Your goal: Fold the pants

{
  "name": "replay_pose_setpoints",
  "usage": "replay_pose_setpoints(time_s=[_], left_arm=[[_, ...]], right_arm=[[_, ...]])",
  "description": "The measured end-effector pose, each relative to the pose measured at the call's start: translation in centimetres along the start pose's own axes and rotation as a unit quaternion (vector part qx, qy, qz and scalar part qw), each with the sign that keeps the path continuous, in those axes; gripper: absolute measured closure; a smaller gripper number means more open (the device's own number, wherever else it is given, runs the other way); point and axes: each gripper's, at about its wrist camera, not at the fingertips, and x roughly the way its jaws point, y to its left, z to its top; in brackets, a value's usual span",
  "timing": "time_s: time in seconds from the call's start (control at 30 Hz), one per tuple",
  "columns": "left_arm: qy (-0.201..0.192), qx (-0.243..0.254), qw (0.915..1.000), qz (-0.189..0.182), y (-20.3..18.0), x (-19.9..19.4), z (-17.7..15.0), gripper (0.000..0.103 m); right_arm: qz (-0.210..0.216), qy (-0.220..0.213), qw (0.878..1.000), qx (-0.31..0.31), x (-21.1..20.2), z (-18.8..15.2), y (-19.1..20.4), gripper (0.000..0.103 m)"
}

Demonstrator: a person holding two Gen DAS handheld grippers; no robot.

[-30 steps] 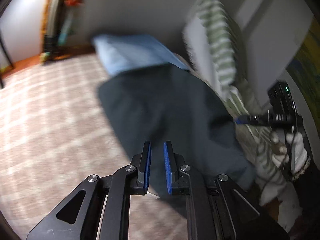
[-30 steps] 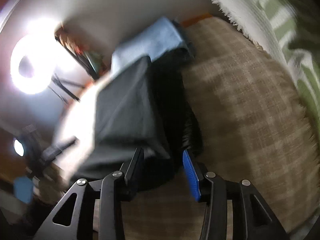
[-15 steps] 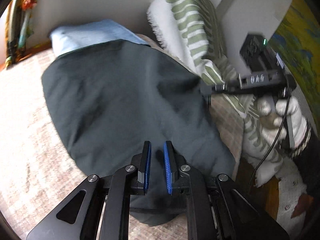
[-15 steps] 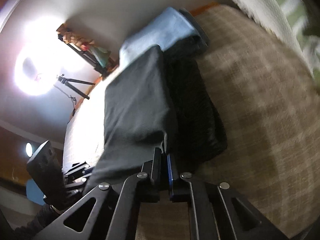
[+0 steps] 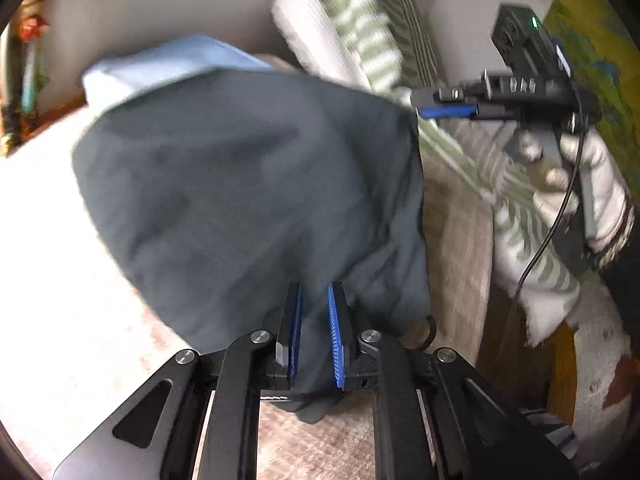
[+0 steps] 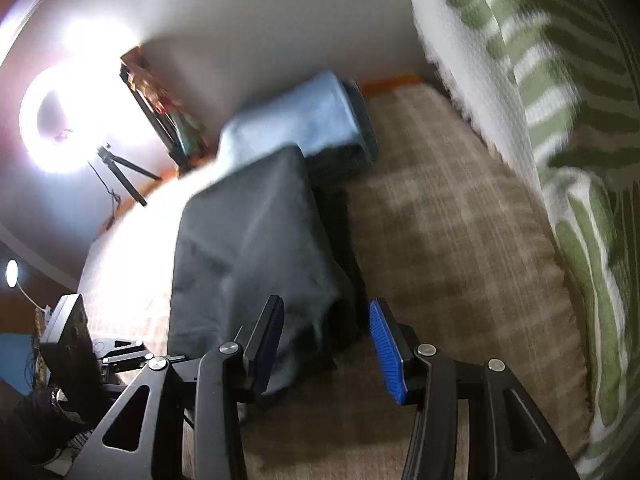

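The dark grey pants [image 5: 248, 184] lie on the plaid bed cover, their near edge lifted. My left gripper [image 5: 314, 336] has its blue pads close together with pants fabric between them. In the right wrist view the pants [image 6: 248, 248] hang as a raised fold just ahead of my right gripper [image 6: 326, 344], whose jaws stand wide apart with nothing gripped. The right gripper also shows in the left wrist view [image 5: 448, 106], beside the pants' right edge, held by a gloved hand.
A folded light blue cloth [image 5: 168, 64] lies beyond the pants, also in the right wrist view [image 6: 292, 120]. A green-striped white blanket [image 6: 560, 120] runs along the right. A ring light on a tripod [image 6: 60, 120] stands at the left. Plaid cover [image 6: 448, 216] lies right of the pants.
My right gripper was shut on the pants' edge half a second ago and has now opened, letting it go. My left gripper has stayed shut on the fabric.
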Motion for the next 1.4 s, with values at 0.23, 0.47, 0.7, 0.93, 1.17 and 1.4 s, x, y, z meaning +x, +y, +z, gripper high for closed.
replay_pose_setpoints(time_s=[0.23, 0.47, 0.7, 0.93, 1.17, 1.4], left_arm=[[-0.009, -0.025, 0.9992, 0.028, 1.6, 0.5, 1.7, 0.092], [0.02, -0.031, 0.9987, 0.034, 2.5, 1.2, -1.1, 0.092], [-0.031, -0.1, 0.9929, 0.057, 5.9, -2.4, 0.2, 0.055], [-0.043, -0.192, 0.9795, 0.042, 9.6, -2.5, 1.2, 0.042], [-0.022, -0.235, 0.9717, 0.017, 10.9, 0.2, 1.1, 0.042], [-0.036, -0.248, 0.968, -0.005, 11.0, 0.8, 1.0, 0.043]], right_arm=[[0.022, -0.005, 0.995, -0.094, 3.8, 2.2, 5.0, 0.059], [-0.001, 0.057, 0.998, -0.019, 7.8, -1.9, -0.4, 0.06], [-0.012, 0.031, 0.998, -0.053, 4.3, 0.5, 0.1, 0.055], [0.047, 0.041, 0.996, -0.063, 6.5, 5.5, 1.0, 0.012], [0.097, 0.104, 0.989, -0.049, 12.2, 6.8, -0.3, 0.012], [0.158, 0.154, 0.975, -0.036, 16.5, 6.4, -1.2, 0.01]])
